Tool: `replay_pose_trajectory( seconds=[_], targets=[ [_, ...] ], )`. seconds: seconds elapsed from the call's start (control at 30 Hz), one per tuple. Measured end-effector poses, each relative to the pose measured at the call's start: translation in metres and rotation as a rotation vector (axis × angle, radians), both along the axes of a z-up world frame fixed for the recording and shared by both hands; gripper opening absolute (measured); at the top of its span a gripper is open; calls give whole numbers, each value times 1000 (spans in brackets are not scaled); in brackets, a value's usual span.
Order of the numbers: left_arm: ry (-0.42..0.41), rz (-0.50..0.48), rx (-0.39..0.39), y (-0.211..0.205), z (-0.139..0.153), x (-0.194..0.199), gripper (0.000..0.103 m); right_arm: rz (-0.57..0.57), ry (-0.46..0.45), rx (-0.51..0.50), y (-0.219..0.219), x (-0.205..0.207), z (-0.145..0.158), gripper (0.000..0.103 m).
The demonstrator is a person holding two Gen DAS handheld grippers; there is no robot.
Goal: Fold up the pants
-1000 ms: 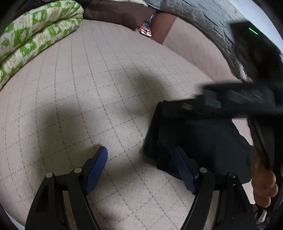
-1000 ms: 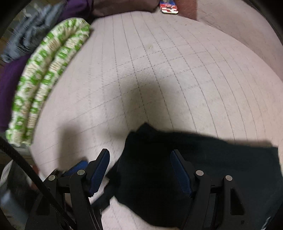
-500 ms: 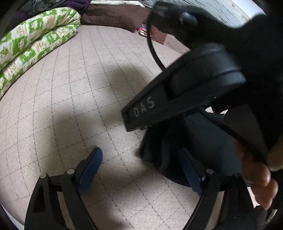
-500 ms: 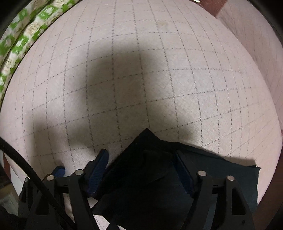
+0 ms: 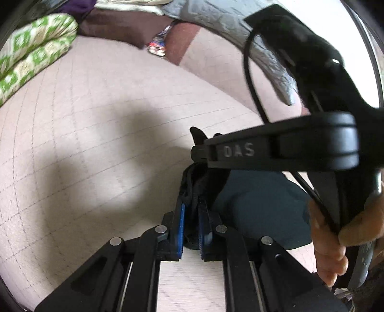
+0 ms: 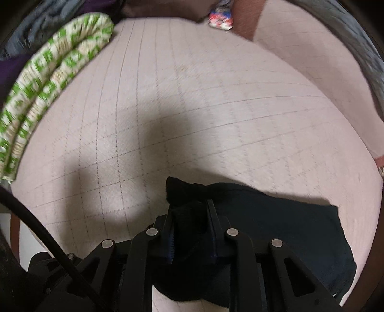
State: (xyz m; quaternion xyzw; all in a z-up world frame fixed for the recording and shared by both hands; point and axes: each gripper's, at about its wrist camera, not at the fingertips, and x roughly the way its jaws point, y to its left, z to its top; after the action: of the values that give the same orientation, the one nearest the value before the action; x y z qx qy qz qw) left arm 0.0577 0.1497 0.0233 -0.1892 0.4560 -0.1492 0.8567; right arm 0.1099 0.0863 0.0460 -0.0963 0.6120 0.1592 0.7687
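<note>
While both grippers are sitting low over the mat (image 6: 216, 100), each one is pinching the pants (image 6: 288, 235) at the same bunched edge. L gripper (image 5: 191, 218): jaws are narrow, nearly together, w/ a thick wad of dark fabric squeezed between the blue pads (image 5: 181, 216); cloth is sticking up past the fingertips and fanning out to the right. R gripper (image 6: 190, 230): jaws are also drawn in close, clamping a folded hump of the same fabric, which is poking out beyond the tips as a small peak. In the L view the R gripper's body (image 5: 283, 151), marked "DAS", is crossing the frame just above the L fingers, w/ the person's hand (image 5: 340, 240) wrapping its handle at the right edge and a black cable running along it.

Pants are lying on the mat at the near-right side of both views, dark navy/black, mostly flat to the right of the grippers, w/ the gripped end raised off the surface. Mat is beige w/ a thin grid pattern; shadows of the tools are falling on it to the left. Green-and-white bedding roll (image 6: 48, 79) is lying well apart at the far left edge; grey quilt (image 5: 240, 31) is at the far right; a small colourful packet (image 6: 220, 18) is at the far edge. R view is slightly motion-blurred.
</note>
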Motion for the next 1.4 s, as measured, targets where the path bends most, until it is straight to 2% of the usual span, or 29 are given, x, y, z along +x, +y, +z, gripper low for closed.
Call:
replay_pose_trajectory(
  seconds=[0.13,0.27,0.37,0.43,0.47,0.5,0.57,0.6,0.63,0.67,0.77,0.83,0.87,0.93,1.03,1.13,1.23,1.3,1.4],
  targets=[
    [11,-45,-49,-34,10,0,9,-71,-21,52,-60,-6,18,23],
    [4,-109,-13,-85,12,-1,9,-162,-29,98,-108,-10,17,23],
    [7,-158,17,-120,9,-4,11,-218,-30,137,-161,-13,13,23],
    [14,-189,46,-136,7,-10,20,-245,-34,152,-188,-18,4,25],
    [21,-208,48,-143,10,-15,27,-252,-42,140,-199,-20,-2,26],
    [29,-223,51,-144,8,-19,37,-263,-55,125,-205,-21,-5,32],
    [33,-230,62,-145,9,-28,47,-292,-136,41,-219,-24,-9,38],
    [32,-229,64,-143,11,-32,51,-300,-164,0,-225,-26,-11,52],
    [33,-233,62,-141,12,-37,51,-316,-180,-5,-236,-27,-11,60],
    [34,-238,59,-138,13,-41,52,-333,-188,10,-246,-29,-10,60],
    [25,-231,77,-128,13,-52,52,-437,-229,118,-279,-38,5,58],
    [23,-196,107,-123,11,-57,52,-456,-234,261,-290,-47,19,41],
    [27,-183,114,-124,7,-57,52,-456,-217,379,-294,-52,24,40],
    [43,-145,124,-115,2,-57,52,-420,-178,538,-288,-60,27,40],
    [72,-97,143,-107,-4,-55,52,-342,-107,620,-264,-60,16,40],
    [89,-75,143,-100,-7,-57,52,-330,-45,602,-247,-57,-9,40],
    [81,-66,150,-93,-4,-61,52,-410,25,598,-252,-54,-41,40],
    [73,-64,162,-89,-3,-64,53,-467,7,548,-270,-58,-54,35],
    [71,-55,176,-86,-3,-63,54,-538,-99,413,-292,-68,-47,37]
  ],
)
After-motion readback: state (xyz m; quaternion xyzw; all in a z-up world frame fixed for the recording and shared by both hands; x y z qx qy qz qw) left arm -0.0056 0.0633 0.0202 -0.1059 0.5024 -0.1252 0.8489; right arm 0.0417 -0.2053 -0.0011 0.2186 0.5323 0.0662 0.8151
